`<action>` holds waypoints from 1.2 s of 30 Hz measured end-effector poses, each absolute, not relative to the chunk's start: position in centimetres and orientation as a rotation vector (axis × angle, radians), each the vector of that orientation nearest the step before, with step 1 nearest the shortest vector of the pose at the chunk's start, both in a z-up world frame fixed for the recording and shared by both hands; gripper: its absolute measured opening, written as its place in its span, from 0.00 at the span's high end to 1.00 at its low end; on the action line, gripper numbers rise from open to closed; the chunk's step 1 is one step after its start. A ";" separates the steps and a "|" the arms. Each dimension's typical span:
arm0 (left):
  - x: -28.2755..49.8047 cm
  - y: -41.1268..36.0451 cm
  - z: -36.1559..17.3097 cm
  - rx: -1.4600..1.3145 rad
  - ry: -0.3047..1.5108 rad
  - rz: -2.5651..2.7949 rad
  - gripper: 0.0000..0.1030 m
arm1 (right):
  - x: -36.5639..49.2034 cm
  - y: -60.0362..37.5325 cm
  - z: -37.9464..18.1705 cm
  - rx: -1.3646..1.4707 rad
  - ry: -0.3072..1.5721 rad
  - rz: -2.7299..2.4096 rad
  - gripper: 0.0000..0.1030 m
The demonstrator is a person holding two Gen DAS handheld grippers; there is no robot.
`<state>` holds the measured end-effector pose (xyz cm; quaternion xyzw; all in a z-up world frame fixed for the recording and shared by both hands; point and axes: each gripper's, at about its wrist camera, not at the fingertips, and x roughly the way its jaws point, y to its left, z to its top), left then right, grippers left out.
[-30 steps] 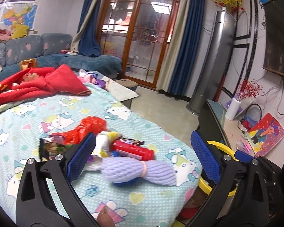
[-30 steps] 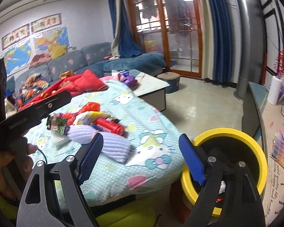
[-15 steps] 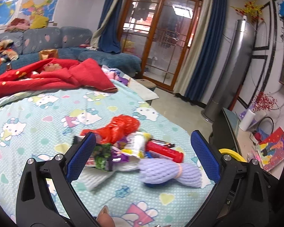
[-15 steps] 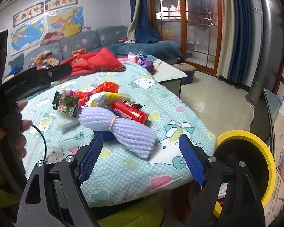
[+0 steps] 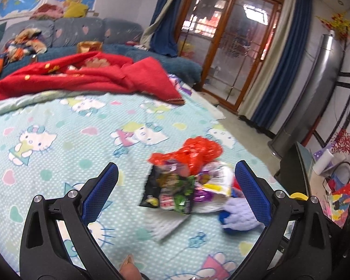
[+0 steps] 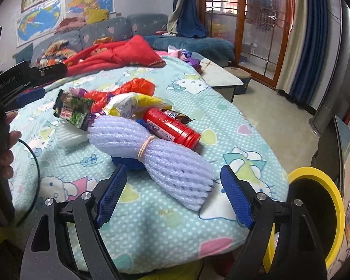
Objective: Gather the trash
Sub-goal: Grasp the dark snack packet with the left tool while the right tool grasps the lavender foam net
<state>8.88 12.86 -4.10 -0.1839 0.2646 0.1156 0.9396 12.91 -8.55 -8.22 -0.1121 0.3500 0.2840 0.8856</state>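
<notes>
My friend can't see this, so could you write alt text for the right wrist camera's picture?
An open two-finger right gripper points at a lilac foam net sleeve heading a litter pile with a red plastic tube on a cartoon-cat bedspread; a yellow-rimmed bin stands at right.

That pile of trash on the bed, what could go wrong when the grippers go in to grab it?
The foam netting lies partly on the red tube, so lifting it may roll the tube toward the bed edge. The snack wrapper overlaps other wrappers, so one grab could drag several. The yellow bin sits below the bed edge, so a loose drop might miss.
</notes>
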 end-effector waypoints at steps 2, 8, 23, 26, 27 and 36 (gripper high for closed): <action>8.9 13.7 -4.6 -0.396 0.547 0.241 0.11 | 13.3 -8.0 -8.7 -0.241 0.737 0.590 0.23; 9.1 15.3 -5.9 -0.446 0.582 0.227 0.11 | 14.4 -7.0 -9.9 -0.251 0.769 0.579 0.23; 10.0 14.5 -7.4 -0.457 0.639 0.140 0.40 | 14.0 -8.0 -11.4 -0.295 0.774 0.560 0.56; 10.1 14.1 -7.4 -0.455 0.643 0.131 0.47 | 14.1 -8.6 -11.4 -0.263 0.780 0.565 0.60; 10.1 14.0 -7.4 -0.452 0.646 0.128 0.49 | 14.1 -8.8 -11.3 -0.258 0.782 0.567 0.62; 10.2 13.7 -7.5 -0.453 0.666 0.086 0.83 | 14.2 -9.8 -11.0 -0.220 0.790 0.573 0.71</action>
